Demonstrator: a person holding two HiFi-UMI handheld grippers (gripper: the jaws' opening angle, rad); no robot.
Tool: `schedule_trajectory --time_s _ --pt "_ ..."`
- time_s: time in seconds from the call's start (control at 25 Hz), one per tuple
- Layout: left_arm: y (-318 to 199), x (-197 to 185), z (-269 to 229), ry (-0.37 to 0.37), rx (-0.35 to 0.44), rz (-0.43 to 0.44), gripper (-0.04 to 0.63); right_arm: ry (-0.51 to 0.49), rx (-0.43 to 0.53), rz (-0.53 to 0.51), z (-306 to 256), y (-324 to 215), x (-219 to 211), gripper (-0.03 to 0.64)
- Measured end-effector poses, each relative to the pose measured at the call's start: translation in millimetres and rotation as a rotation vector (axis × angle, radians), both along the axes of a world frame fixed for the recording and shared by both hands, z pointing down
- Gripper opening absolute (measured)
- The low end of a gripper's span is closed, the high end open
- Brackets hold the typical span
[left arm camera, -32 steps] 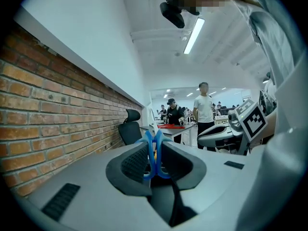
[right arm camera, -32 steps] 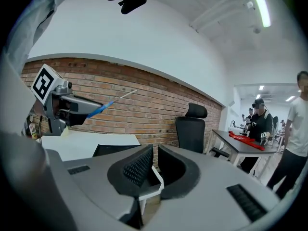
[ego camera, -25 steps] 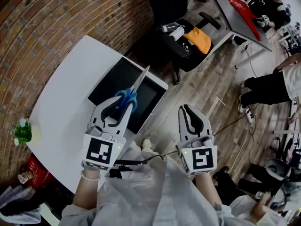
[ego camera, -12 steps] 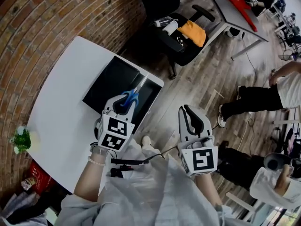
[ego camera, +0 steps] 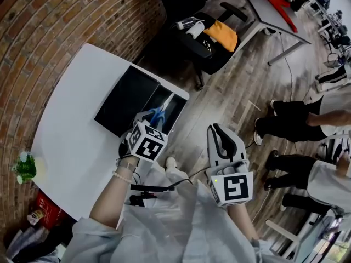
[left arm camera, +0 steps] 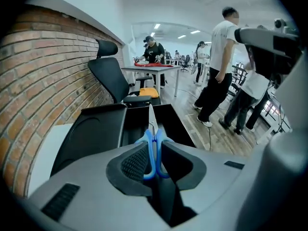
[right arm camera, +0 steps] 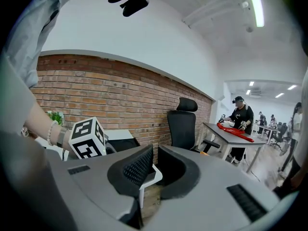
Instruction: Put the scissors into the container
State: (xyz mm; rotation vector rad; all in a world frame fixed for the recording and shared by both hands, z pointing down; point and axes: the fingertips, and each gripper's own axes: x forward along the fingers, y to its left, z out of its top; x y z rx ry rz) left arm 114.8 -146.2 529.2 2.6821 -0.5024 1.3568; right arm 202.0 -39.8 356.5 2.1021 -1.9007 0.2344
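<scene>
- My left gripper (left arm camera: 153, 151) has its fingers clamped on the blue handles of the scissors (left arm camera: 152, 129) (blades pointing ahead), over the black container (left arm camera: 98, 129) on the white table (ego camera: 66, 130).
- My right gripper (right arm camera: 155, 165) is empty, fingers narrow.

The scissors (ego camera: 159, 113) are showing blue handles and silvery blades against the black container (ego camera: 118, 100), while the table (ego camera: 66, 130) is showing plain white and the wall (ego camera: 55, 21) red-brown brick with paler mortar lines. The left gripper (left arm camera: 154, 158) and the right gripper (right arm camera: 155, 163) are both wearing pale grey shells with black cross-hatched fingers (right arm camera: 137, 167), and each cube (ego camera: 148, 143) is carrying black-and-white square markers. An orange cloth (ego camera: 222, 35) is glowing on a black chair (ego camera: 215, 60) over a grey-brown plank floor (ego camera: 230, 92), and a small plant (ego camera: 24, 166) is showing green.
</scene>
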Motion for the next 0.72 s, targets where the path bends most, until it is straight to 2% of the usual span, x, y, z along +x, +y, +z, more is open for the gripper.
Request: schedule_trajectory --time_s 0.2,0.48,0.72 --pt "6.6 9.8 13.5 -0.042 -0.056 -0.013 0.104 -0.006 0.004 0.007 0.9 2.8 1.5 0.060" --pt "12.1 7.6 37.9 -0.149 -0.081 -0.005 0.103 -0.009 -0.003 0.020 0.6 3.9 5.1 0.060" --pt "16.6 4.0 42.1 -0.188 -0.085 -0.005 0.104 -0.012 -0.011 0.030 1.7 7.9 2.9 0.060"
